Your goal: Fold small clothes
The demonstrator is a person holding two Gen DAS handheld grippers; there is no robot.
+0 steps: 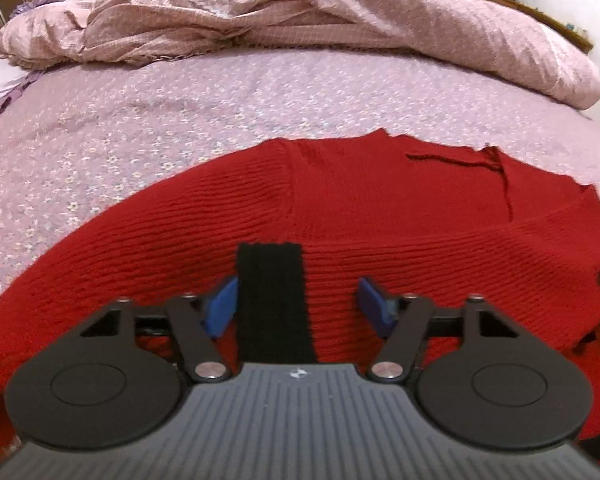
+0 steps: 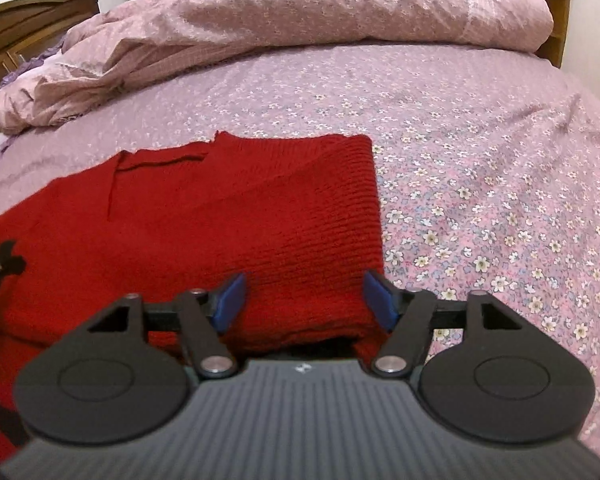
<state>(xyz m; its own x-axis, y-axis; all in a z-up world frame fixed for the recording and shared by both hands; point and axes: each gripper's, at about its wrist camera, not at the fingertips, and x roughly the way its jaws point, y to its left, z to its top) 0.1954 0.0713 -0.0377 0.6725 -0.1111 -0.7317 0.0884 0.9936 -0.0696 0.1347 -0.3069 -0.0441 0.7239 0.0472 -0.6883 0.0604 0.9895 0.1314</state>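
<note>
A red knitted sweater (image 1: 380, 216) lies spread flat on a floral bedsheet (image 2: 480, 184), its black cuff (image 1: 271, 300) running up between the parted blue pads (image 1: 221, 307) of the left gripper (image 1: 296, 300), nearer the left pad, which clamp nothing. The right gripper (image 2: 304, 300) stands released too, its jaws straddling the sweater's folded right edge without pinching it. Beyond both sets of jaws, a rumpled pink duvet (image 2: 300, 12) is heaped along the far side of the bed.
</note>
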